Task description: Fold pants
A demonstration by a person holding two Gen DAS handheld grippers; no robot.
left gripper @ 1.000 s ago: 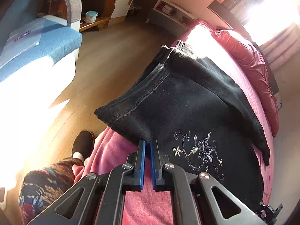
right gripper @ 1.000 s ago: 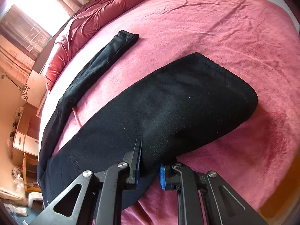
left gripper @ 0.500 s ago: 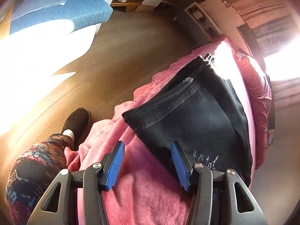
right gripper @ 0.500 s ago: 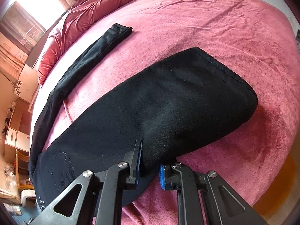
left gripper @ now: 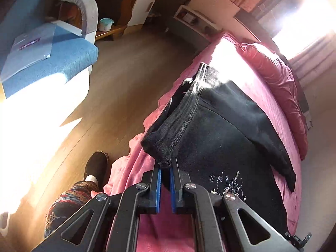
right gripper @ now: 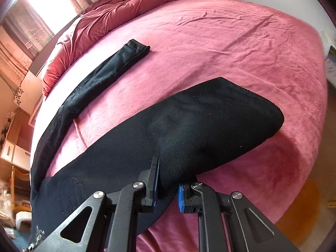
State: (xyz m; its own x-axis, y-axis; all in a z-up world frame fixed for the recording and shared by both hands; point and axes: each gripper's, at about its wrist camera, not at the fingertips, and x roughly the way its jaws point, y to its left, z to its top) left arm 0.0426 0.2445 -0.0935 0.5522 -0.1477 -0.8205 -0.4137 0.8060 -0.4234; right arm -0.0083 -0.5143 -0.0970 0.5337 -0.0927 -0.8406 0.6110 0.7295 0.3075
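Note:
Black pants lie on a pink bed, waistband at the bed's near edge, embroidery visible on the front. My left gripper is shut on the near waistband corner and holds it lifted. In the right wrist view one pant leg lies across the blanket and the other leg stretches toward the pillows. My right gripper is shut on the near edge of the wide leg, with the cloth bunched between the fingers.
A red duvet is piled at the bed's head. Wooden floor, a blue sofa and shelves lie left of the bed. The person's patterned leg and black shoe stand by the bed edge.
My left gripper was shut, opened wide half a second ago, and has now shut on the waistband corner and lifted it. My right gripper stayed shut on the pant leg.

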